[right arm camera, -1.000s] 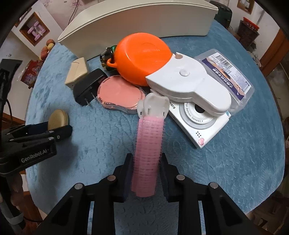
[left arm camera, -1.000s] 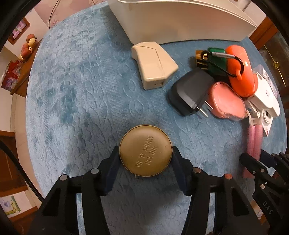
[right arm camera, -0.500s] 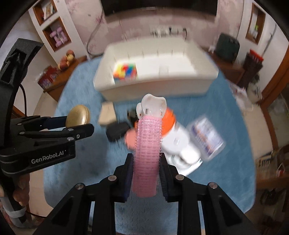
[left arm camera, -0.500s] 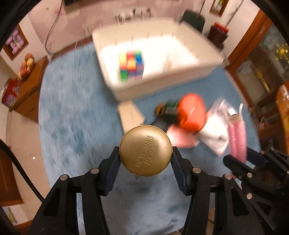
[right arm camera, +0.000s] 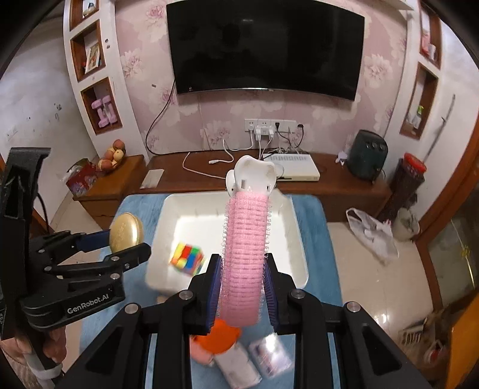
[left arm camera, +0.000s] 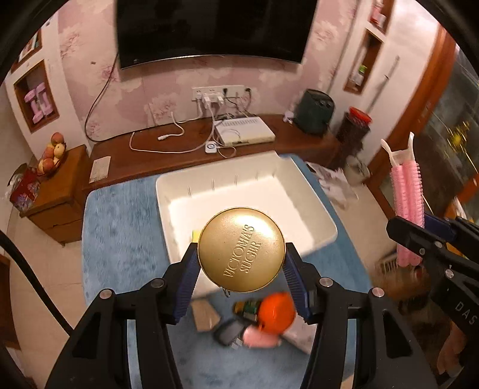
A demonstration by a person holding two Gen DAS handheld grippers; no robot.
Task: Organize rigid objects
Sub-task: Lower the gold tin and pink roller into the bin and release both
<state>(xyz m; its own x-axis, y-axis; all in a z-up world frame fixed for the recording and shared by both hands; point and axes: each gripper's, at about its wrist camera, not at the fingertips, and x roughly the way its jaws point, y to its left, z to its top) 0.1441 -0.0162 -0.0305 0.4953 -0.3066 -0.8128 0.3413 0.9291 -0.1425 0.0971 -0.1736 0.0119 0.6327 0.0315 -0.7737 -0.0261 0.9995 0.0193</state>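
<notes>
Left tool (left arm camera: pixel 241 263) clamped on gold round tin (left arm camera: pixel 241 249), lid face to camera, blue pads (left arm camera: pixel 188 281) on both sides of rim. Tin held in air above near edge of white bin (left arm camera: pixel 317 215). Bin on blue cloth desk (left arm camera: pixel 119 239); small yellow patch inside bin just left of tin, mostly hidden. Below tin, blurred pile on cloth: orange round case (left arm camera: pixel 277 312), pink item (left arm camera: pixel 259 339), dark charger (left arm camera: pixel 229 330), beige box (left arm camera: pixel 206 314), green item (left arm camera: pixel 250 308). Right tool (left arm camera: pixel 431 239) at frame right, gripping pink hair roller (left arm camera: pixel 407 203) upright, white clip end on top. Behind: wall TV (left arm camera: pixel 212 28), wooden console (left arm camera: pixel 185 149) with white set-top box (left arm camera: pixel 244 134) and cables.
</notes>
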